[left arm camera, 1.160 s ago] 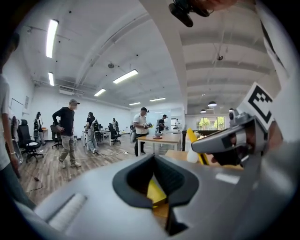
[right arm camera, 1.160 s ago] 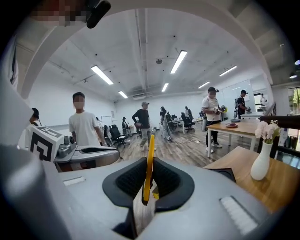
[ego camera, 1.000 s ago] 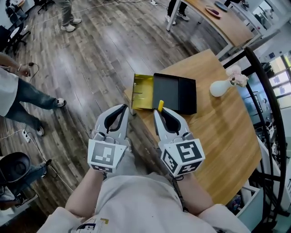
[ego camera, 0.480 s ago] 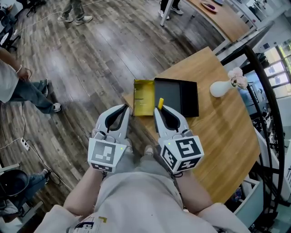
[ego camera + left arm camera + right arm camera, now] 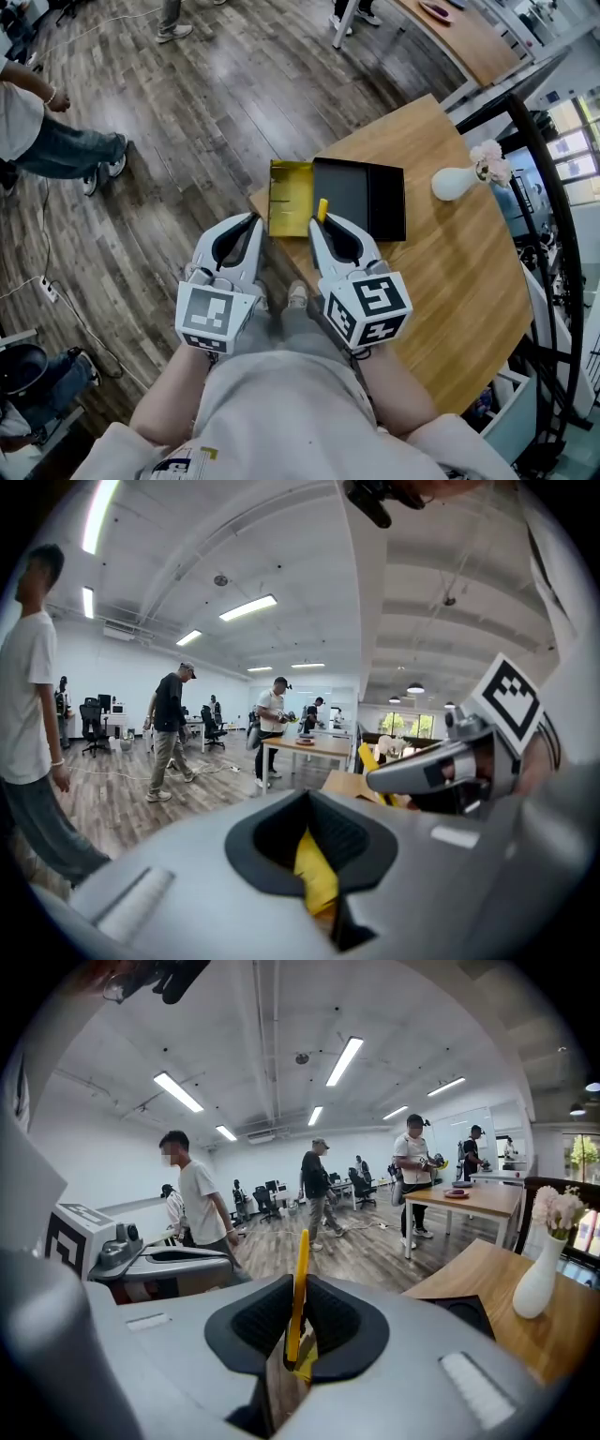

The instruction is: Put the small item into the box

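**Thin strip held by its lower end, over the near edge of the box**

The right gripper has its fingers clamped on a thin yellow strip. In the right gripper view the strip stands upright out of the closed pads, with most of its length above them. It sits just at the near edge of the open box, roughly where the gold half meets the black half. The left gripper is near the gold half's near corner with its fingers together. A patch of yellow shows through their gap in the left gripper view; I take it for the gold half beyond, not something gripped.

Risks, as I judge them:
- **Pivoting in the grip.** Only the strip's bottom is pinched, so a tilt of the wrist could swing it sideways and change where it lands.
- **Catching the wall.** Lowering it too close to the box's near rim could hit the wall and flick it out.
- **Falling short.** The box lies at the corner of the tabletop, so a release before the strip is over the box could send it to the floor.
- **Shifting the box.** The left gripper is close enough to the gold half to push it towards the tabletop edge.

The vase is well beyond the box and poses no risk.
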The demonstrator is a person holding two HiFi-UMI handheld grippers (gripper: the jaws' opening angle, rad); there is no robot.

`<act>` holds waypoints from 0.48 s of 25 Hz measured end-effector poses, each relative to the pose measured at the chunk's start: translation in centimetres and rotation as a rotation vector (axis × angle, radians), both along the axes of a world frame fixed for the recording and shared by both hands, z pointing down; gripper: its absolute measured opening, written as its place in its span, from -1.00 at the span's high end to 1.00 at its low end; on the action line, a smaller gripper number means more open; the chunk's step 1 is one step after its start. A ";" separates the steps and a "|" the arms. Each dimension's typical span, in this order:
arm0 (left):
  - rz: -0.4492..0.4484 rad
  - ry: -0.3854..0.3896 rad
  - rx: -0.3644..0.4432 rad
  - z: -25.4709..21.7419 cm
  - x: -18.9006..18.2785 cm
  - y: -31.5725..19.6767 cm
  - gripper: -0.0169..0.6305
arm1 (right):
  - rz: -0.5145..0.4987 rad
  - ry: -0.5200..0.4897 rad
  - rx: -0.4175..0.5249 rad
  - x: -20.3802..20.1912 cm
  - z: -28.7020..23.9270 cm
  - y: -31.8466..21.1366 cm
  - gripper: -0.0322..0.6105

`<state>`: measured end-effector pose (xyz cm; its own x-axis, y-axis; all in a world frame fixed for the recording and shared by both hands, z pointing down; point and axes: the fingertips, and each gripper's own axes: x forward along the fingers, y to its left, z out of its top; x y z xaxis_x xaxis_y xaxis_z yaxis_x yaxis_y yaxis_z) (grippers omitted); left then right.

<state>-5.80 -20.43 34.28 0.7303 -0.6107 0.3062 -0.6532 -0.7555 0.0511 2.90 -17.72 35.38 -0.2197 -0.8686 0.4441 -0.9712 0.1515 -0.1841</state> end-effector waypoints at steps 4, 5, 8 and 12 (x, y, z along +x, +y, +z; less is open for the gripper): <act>-0.010 -0.011 -0.027 1.2 0.7 -0.2 0.94 | -0.011 -0.008 -0.035 0.4 1.5 -0.5 0.76; -0.012 -0.020 -0.038 1.7 0.8 -0.3 0.94 | -0.014 -0.011 -0.046 0.4 1.9 -0.8 0.76; -0.011 -0.048 -0.076 3.5 1.2 -1.1 0.94 | -0.022 -0.017 -0.081 0.5 3.7 -2.0 0.76; -0.009 -0.072 -0.121 6.0 1.7 -2.2 0.94 | -0.032 -0.024 -0.138 0.6 6.5 -3.6 0.76</act>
